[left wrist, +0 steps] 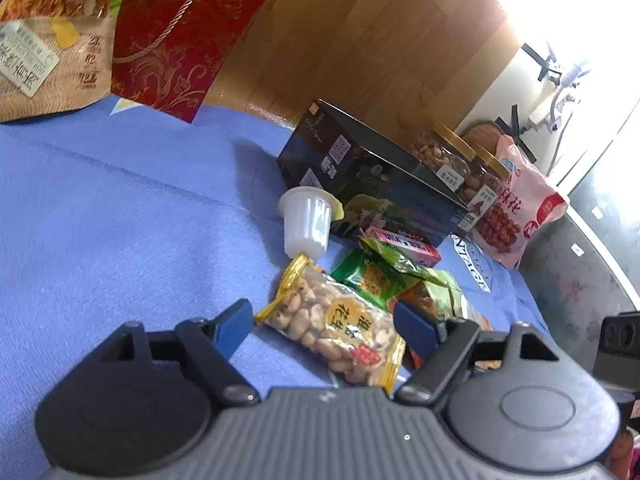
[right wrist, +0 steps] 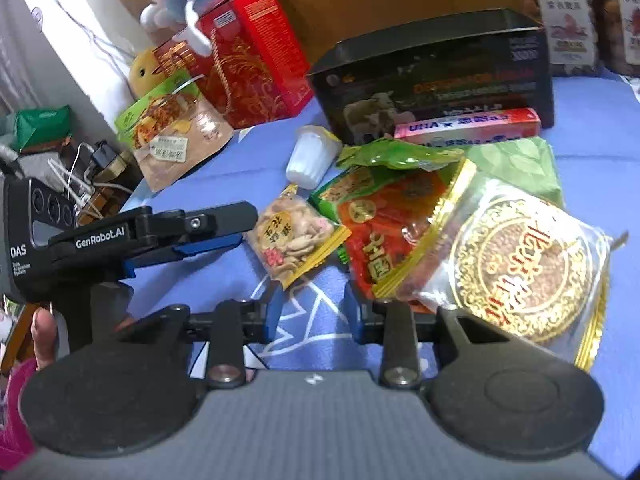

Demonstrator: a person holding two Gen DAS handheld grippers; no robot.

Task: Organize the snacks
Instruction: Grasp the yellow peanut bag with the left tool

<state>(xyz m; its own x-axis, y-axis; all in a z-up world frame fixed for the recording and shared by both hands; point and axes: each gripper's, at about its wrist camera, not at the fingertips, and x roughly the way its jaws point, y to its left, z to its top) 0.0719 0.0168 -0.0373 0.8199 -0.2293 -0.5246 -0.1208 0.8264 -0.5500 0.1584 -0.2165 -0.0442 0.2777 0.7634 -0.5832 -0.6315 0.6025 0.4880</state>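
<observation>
Left gripper (left wrist: 324, 326), marked "GenRobot.AI" and "DAS", jaws apart astride a peanut packet (left wrist: 334, 330); right gripper (right wrist: 314, 314) released, empty, over blue cloth (right wrist: 224, 178).

A: What do the grippers look like?
B: Black bodies, ribbed grey tops, round discs, silver screws, blue pads. The left gripper (right wrist: 224, 232) reads "GenRobot.AI" and "DAS" in white.
A: The person?
B: A pink sleeve (right wrist: 14, 400).

A matt blue woven cloth (left wrist: 120, 208) carries a glossy clear-plastic peanut packet (left wrist: 336, 332) and a smooth white plastic cup (left wrist: 306, 224).
</observation>
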